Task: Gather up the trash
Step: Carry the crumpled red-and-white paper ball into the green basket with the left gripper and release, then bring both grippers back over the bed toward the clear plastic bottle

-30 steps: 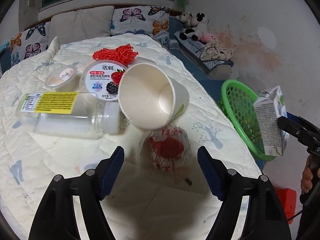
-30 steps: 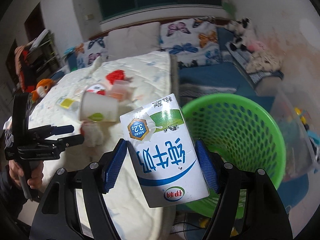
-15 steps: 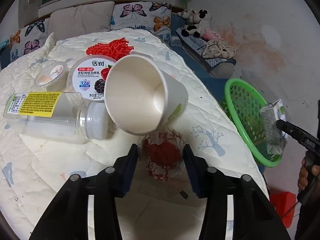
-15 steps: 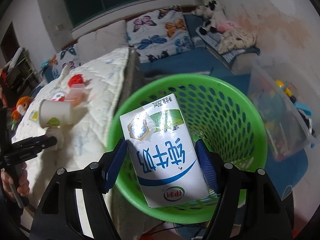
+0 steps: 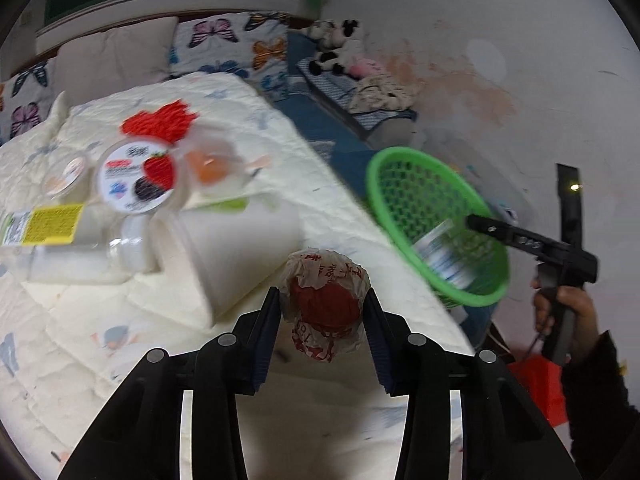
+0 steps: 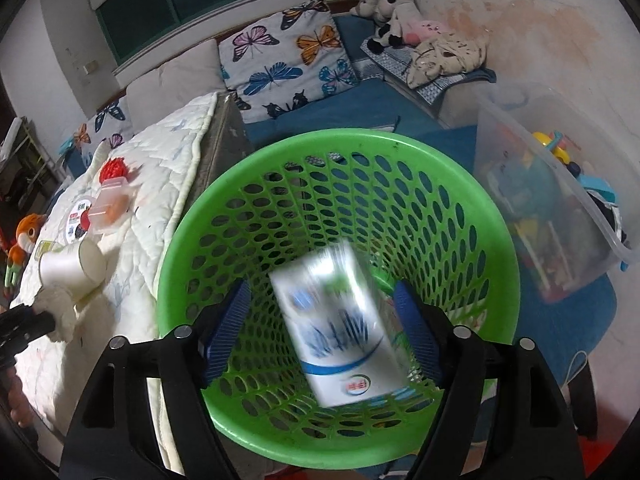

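Now right tool (image 6: 322,330) opening, milk carton (image 6: 340,328) inside green basket (image 6: 496,248).

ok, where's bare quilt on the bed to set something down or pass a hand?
Free: the near quilt between the left gripper and the paper cup, and the strip between cup and green basket. Crowded: the far left cluster of cup, plastic bottle, yogurt tub and red mesh.
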`<state>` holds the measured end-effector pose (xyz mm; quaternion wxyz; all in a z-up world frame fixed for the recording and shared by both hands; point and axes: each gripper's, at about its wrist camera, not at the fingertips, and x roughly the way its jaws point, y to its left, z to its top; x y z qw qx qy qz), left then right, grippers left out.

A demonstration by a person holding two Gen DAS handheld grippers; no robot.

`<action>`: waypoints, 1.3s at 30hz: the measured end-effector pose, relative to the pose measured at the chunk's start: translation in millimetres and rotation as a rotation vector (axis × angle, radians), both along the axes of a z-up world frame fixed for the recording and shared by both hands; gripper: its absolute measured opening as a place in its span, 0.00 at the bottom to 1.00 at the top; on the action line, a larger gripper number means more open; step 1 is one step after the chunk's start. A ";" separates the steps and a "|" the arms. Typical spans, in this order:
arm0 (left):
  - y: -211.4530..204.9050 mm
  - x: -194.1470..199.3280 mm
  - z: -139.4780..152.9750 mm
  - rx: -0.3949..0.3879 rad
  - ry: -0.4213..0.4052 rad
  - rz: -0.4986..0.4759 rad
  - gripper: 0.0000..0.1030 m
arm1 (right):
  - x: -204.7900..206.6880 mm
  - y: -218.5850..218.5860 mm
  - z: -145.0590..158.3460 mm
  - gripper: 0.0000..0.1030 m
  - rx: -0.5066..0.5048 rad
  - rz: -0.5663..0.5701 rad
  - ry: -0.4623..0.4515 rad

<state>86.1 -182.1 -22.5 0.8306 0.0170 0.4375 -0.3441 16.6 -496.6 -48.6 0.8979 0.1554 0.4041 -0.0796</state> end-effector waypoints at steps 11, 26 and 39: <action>-74.8 4.9 11.2 -0.012 -0.008 -0.130 0.39 | -22.7 2.1 15.0 0.75 -0.038 0.006 -0.033; -170.1 7.9 -9.8 0.088 0.008 -0.228 0.48 | -61.1 -10.8 11.7 0.76 -0.034 -0.023 -0.054; -163.1 7.5 -12.6 0.100 -0.005 -0.218 0.56 | -62.6 -4.1 8.7 0.76 0.002 -0.017 -0.056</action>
